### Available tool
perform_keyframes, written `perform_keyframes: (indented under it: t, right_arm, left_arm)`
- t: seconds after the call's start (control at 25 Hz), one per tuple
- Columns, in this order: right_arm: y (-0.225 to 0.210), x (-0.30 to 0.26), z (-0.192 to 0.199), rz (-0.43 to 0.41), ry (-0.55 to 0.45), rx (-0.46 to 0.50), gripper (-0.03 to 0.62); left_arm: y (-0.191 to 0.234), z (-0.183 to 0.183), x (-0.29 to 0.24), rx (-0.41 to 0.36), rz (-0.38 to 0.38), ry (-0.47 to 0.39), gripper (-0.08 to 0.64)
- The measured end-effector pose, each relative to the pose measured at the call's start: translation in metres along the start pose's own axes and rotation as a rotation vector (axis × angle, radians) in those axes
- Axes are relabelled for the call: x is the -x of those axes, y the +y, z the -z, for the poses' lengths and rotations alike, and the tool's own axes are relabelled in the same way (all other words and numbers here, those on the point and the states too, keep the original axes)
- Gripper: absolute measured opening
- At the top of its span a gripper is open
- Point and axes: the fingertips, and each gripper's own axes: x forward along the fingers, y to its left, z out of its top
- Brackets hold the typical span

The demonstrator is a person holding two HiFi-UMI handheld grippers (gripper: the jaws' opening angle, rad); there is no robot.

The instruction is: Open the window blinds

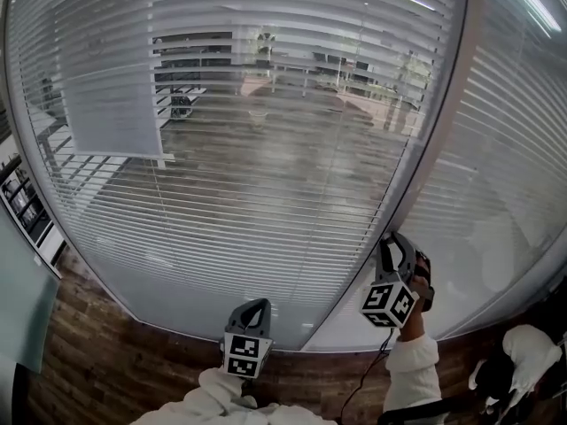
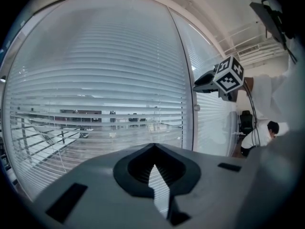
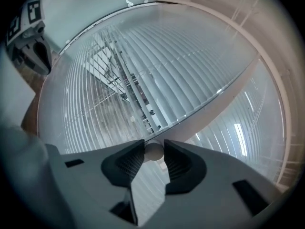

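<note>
right gripper (image 1: pixel 391 240) raised, jaws on knob (image 3: pixel 153 151) | left gripper (image 1: pixel 255 305) low, closed

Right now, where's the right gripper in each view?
Head view: right gripper lower right, at the post.
Left gripper view: right gripper upper right, beside the post.
Right gripper view: right gripper bottom centre, jaws on a knob.
Shared landmark: the post between the blinds.

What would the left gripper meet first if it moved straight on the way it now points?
Most likely the window blinds: the left gripper, jaws together and empty, faces them, with nothing visible in between, though the gap's depth is unclear.
</note>
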Motion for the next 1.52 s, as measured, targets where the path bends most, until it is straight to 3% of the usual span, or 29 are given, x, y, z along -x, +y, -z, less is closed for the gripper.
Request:
perform_keyframes:
  t: [0.12,0.28,0.44,0.64,0.8,0.96,1.24,1.52]
  right_arm:
    - [-0.006,0.013,-0.004,0.034,-0.006,-0.118,0.13]
    - [-0.014,0.044,-0.026,0.104,-0.12,-0.414,0.129]
    - [0.015,0.058,-0.051,0.022,-0.25,-0.705,0.129]
    - [0.097,0.062,-0.05,-0.13,-0.226,-0.937,0.129]
    - [0.16,0.071,-0.04,-0.22,-0.14,-1.031,0.115]
    - [0.197,0.082,-0.031,-0.284,-0.078,-1.034,0.026]
    - [0.204,0.095,-0.015,-0.34,-0.045,-1.053,0.014]
    - [0.206,0.118,-0.019,-0.349,-0.063,-1.126,0.014]
  left_arm:
    - [0.005,-0.006,0.006,0.018,-0.016,-0.015,0.0]
    - [0.009,-0.026,0.014,0.082,-0.023,-0.059,0.0]
    - [0.01,-0.047,0.021,0.125,-0.027,-0.111,0.0]
    - [0.002,-0.051,0.025,0.131,-0.019,-0.126,0.0]
    - [-0.008,-0.032,0.028,0.128,-0.006,-0.08,0.0]
    - [-0.018,-0.008,0.031,0.143,-0.002,-0.025,0.0]
    - [-0.032,0.013,0.039,0.16,0.005,0.03,0.0]
    - [-0.044,-0.005,0.058,0.121,0.021,-0.021,0.0]
